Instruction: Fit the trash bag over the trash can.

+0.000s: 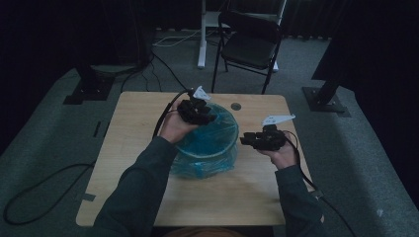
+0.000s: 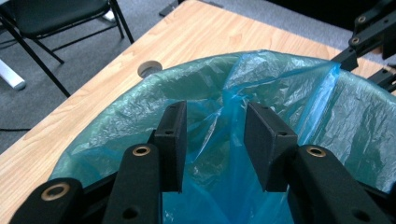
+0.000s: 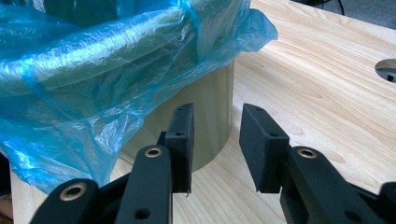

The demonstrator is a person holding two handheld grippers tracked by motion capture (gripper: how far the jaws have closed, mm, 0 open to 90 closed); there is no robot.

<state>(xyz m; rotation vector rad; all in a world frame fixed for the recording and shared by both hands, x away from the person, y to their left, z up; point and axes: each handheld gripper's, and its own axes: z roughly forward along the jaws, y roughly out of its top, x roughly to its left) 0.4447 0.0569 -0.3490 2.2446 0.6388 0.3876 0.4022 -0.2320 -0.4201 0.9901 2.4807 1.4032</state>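
A small round bin [image 1: 210, 148] stands near the middle of the wooden desk [image 1: 133, 148], lined with a blue plastic bag [image 1: 217, 136] whose edge is folded out over the rim and hangs down the outer wall. The work in hand looks like fitting or straightening this liner.

The left gripper [image 1: 198, 112] hovers over the far left part of the bin's mouth, pointing down into it. In the left gripper view its jaws stand apart with nothing between them, and a crumpled fold of the bag [image 2: 224, 116] lies just beyond, probably the next thing to pinch.

The right gripper [image 1: 247, 140] waits just to the right of the bin, low beside its wall [image 3: 212, 116]. It too is partly open and empty, likely placed to steady the bin or catch the overhanging edge [image 3: 252, 28].
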